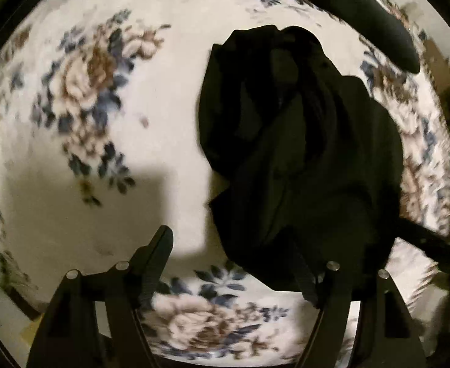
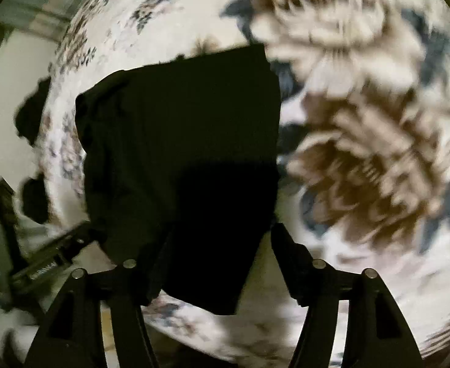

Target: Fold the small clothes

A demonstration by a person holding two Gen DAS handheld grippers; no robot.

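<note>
A small black garment point(image 1: 301, 153) lies crumpled on a white floral blanket point(image 1: 71, 92). In the left wrist view my left gripper point(image 1: 234, 245) is open; its left finger point(image 1: 160, 251) is over bare blanket, and its right finger point(image 1: 304, 276) is partly buried under the cloth's near edge. In the right wrist view the same black garment point(image 2: 179, 141) fills the middle. My right gripper point(image 2: 221, 245) is open, its jaws wide apart, and the cloth's near edge drapes over its left finger point(image 2: 157, 276). Its right finger point(image 2: 286, 251) is bare.
Another dark cloth piece point(image 1: 368, 15) lies at the blanket's far right. The other gripper's dark body point(image 1: 433, 245) shows at right in the left view and at lower left in the right view point(image 2: 50, 263). The blanket's edge point(image 2: 50, 122) drops off at left.
</note>
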